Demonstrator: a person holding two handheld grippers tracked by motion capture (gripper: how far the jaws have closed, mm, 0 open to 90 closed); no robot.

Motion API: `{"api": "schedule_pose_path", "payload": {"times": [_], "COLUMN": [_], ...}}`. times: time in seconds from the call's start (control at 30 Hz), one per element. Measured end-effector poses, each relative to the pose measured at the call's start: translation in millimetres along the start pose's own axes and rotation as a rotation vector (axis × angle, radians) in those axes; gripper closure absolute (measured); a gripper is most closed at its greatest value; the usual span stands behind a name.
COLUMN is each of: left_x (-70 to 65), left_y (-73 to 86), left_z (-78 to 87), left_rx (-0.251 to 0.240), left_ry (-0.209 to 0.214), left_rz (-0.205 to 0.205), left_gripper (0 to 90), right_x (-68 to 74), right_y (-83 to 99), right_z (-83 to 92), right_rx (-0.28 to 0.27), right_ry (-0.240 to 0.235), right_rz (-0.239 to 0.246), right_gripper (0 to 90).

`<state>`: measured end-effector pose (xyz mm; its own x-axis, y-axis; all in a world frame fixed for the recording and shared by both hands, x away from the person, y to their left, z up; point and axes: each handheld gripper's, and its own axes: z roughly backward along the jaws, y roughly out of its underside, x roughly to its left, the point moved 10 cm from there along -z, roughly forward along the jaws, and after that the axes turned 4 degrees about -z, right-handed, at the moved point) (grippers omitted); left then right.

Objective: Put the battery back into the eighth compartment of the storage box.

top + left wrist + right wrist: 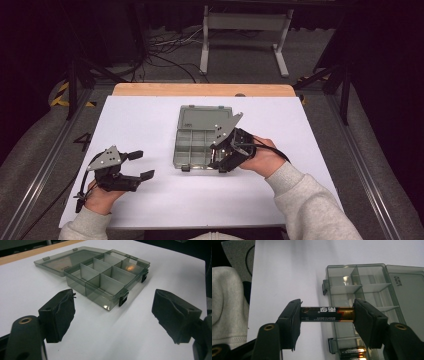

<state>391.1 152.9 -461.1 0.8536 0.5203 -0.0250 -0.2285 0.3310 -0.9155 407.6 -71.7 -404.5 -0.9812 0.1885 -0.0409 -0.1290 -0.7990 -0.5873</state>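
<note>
Battery [327,314] handling: the right gripper [327,315] is clamped on the cell end to end, one pad on each terminal, above the front edge of the open compartment box [186,131]. The cell looks rigid, small and fairly light, with a smooth, slippery jacket; an end grip probably lets it pivot, so a hold across the middle of the jacket seems more secure. More batteries [352,352] lie in a front compartment. The left gripper [135,165] rests with its claw apart, empty, left of the box.

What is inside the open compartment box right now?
In the right gripper view, the box holds batteries in the compartment at the bottom edge; the compartments farther up look empty. The right gripper and its held battery cover the middle ones.
</note>
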Motion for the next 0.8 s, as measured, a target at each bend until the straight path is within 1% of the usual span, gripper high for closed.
{"api": "schedule_pose_path", "payload": {"times": [0.07,0.13,0.17,0.2,0.4,0.47,0.5,0.67,0.73,0.8], "left_x": [0.4,0.3,0.3,0.2,0.4,0.5,0.5,1.4,1.7,2.0], "left_y": [-0.1,-0.1,-0.1,-0.1,-0.1,0.0,0.0,0.1,-0.2,-0.2], "left_z": [0.4,0.4,0.4,0.5,1.1,1.0,1.1,1.7,1.8,1.7], "left_rx": [-0.002,-0.002,-0.002,-0.001,-0.003,-0.002,-0.001,0.000,-0.002,-0.002], "left_ry": [-0.002,-0.001,-0.001,0.000,-0.002,-0.002,-0.001,-0.005,-0.007,-0.008], "left_rz": [0.001,0.001,0.001,0.000,0.005,0.004,0.005,0.002,-0.003,-0.006], "left_gripper": [19.0,19.0,19.0,19.0,19.0,19.0,19.0,19.0,19.0,19.0], "right_x": [-1.7,-8.7,-8.7,-13.0,-27.3,-29.4,-33.6,-42.1,-43.9,-47.6], "right_y": [0.6,3.0,3.0,4.1,8.4,9.3,10.5,13.9,14.8,16.2], "right_z": [0.4,1.8,1.8,3.0,7.1,7.7,7.8,6.8,6.7,6.6], "right_rx": [-0.001,0.001,0.001,0.002,-0.002,0.001,0.000,0.016,0.019,0.017], "right_ry": [0.000,0.006,0.006,0.013,0.027,0.027,0.031,0.042,0.043,0.048], "right_rz": [-0.001,-0.008,-0.008,-0.012,-0.028,-0.030,-0.030,-0.042,-0.039,-0.050], "right_gripper": [41.5,41.5,41.5,41.5,41.4,41.5,41.5,41.5,41.5,41.4]}}
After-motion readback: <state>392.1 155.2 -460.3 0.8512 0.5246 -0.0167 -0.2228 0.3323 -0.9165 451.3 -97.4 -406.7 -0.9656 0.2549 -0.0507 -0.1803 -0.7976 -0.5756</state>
